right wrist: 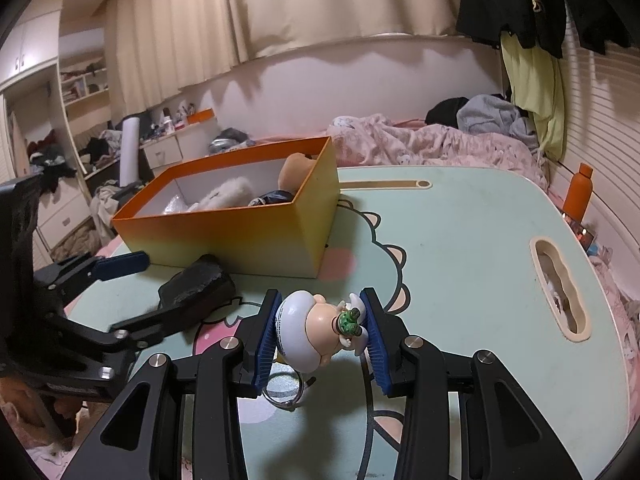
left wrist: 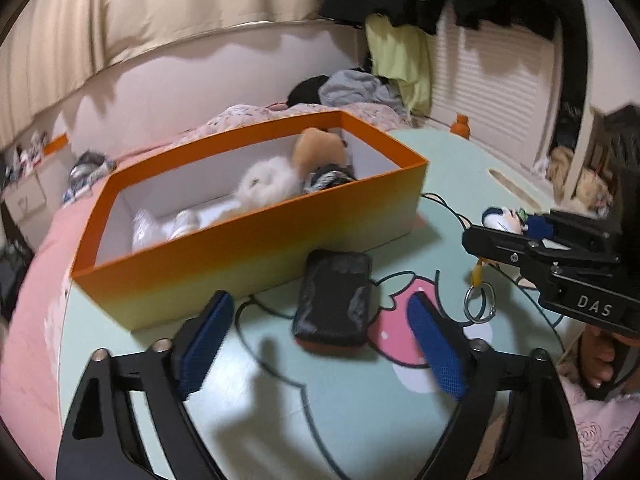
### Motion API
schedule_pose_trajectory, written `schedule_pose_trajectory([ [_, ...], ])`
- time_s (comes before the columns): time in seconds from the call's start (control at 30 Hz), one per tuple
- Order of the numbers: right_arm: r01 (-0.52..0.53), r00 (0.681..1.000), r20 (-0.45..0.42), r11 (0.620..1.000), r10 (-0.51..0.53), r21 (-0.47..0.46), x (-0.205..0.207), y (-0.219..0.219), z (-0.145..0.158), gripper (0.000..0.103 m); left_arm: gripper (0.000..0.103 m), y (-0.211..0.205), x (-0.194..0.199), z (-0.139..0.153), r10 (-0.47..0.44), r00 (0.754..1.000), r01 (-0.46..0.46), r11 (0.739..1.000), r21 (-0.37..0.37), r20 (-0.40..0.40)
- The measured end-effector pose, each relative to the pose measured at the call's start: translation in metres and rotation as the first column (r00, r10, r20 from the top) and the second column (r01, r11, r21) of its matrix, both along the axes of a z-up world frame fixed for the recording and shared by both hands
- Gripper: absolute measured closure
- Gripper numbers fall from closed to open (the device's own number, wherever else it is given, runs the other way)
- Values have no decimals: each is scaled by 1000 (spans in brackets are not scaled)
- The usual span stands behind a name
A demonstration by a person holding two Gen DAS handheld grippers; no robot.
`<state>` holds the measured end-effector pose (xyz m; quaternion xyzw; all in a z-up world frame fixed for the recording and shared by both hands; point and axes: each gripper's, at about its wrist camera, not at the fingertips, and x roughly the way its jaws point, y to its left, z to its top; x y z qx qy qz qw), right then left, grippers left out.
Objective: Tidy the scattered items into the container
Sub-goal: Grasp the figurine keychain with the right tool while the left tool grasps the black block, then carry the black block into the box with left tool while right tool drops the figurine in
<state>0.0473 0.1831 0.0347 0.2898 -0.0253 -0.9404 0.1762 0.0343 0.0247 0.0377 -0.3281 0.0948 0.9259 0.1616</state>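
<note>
The right tool [right wrist: 322,334] is clenching the keyring figurine [right wrist: 316,330] for boxing, while the released left tool [left wrist: 320,344] is straddling the black pouch [left wrist: 334,298] beside the orange box [left wrist: 256,244].

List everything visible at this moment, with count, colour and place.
Box: one, orange, open, on the table.
Plush toys: white and tan ones, inside the box; number unclear.
Pouch: one, black, on the table in front of the box.
Figurine: one, white and peach keychain with a metal ring, between the right gripper's fingers.
Table: one, mint green with a cartoon print.
Bottle: one, orange, at the table's far edge.
Bedding: pink, behind the table.
Left gripper: open, blue pads, either side of the pouch.
Right gripper: blue pads, shut on the figurine.
</note>
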Motion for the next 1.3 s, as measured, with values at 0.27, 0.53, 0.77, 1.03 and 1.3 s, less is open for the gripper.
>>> schedule_pose_trajectory([
  [0.27,-1,1000,0,1000,1,1,0,0,0,64,61,28,-7,-14,-69,997,71,992,-101,22],
  [0.53,-2,1000,-8,1000,2,5,1,-1,1,64,61,1,13,-9,-15,1000,15,1000,20,1],
  [0.77,-50,998,-35,997,52,58,6,-15,2,64,61,-21,30,-2,28,999,-25,992,126,-24],
  [1.03,-82,995,-49,989,89,127,10,-30,-1,64,61,-21,28,-7,29,1000,-27,992,122,-12],
  [1.3,-81,995,-41,989,87,126,10,-31,-4,64,61,-19,29,-10,27,1000,-25,993,112,-11],
])
